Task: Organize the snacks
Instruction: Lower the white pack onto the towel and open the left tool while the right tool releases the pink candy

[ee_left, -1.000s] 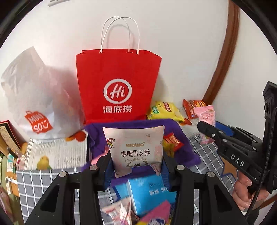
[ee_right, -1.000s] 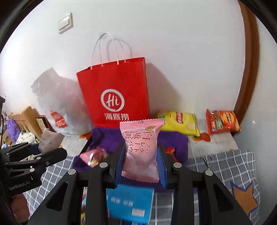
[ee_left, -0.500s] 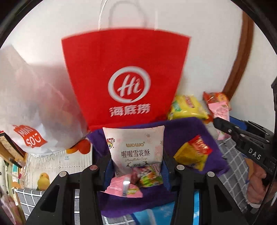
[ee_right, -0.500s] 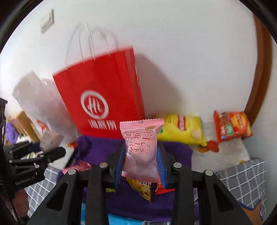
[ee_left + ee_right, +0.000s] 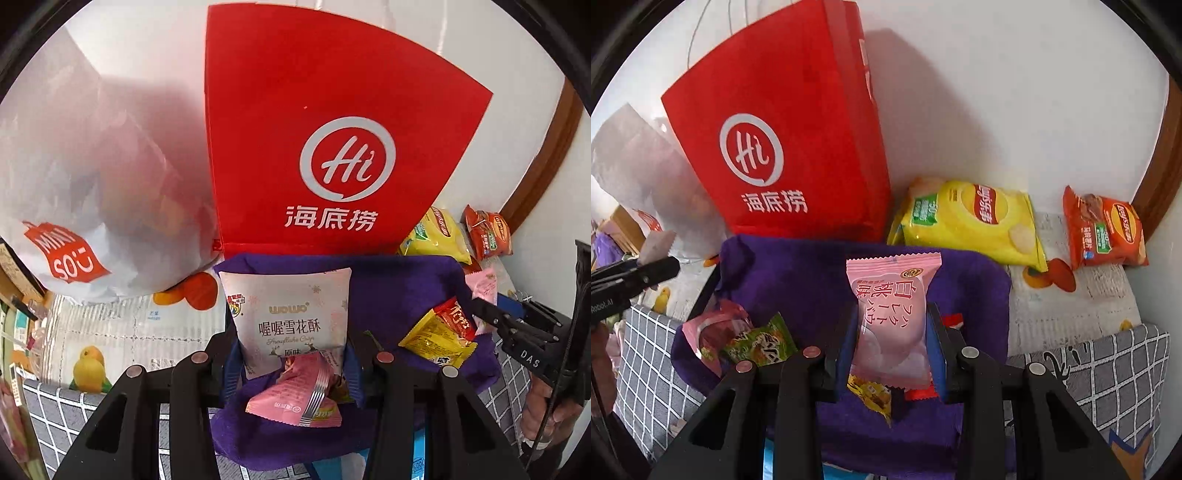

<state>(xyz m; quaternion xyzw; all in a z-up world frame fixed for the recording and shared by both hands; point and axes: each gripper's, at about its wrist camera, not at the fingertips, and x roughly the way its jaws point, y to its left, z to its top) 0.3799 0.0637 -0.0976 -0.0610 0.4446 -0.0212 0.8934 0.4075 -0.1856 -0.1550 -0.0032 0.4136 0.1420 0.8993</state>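
Observation:
My left gripper (image 5: 290,349) is shut on a white wowo snack packet (image 5: 288,317), held upright over a purple cloth basket (image 5: 391,284). My right gripper (image 5: 892,338) is shut on a pink peach snack packet (image 5: 892,317), held upright over the same basket (image 5: 798,273). In the basket lie a pink packet (image 5: 295,395), a yellow-red packet (image 5: 439,336) and a green packet (image 5: 761,341). The right gripper with its pink packet shows in the left wrist view (image 5: 484,295); the left gripper shows in the right wrist view (image 5: 663,258).
A red Hi paper bag (image 5: 332,147) stands against the wall behind the basket. A white Miniso plastic bag (image 5: 92,184) is left of it. Yellow (image 5: 971,221) and orange (image 5: 1104,232) chip bags lie at the back right. A grey checked cloth (image 5: 1100,369) covers the table front.
Both grippers have moved forward toward the basket and red bag, still holding their packets. The blue packets in front have dropped almost out of view.

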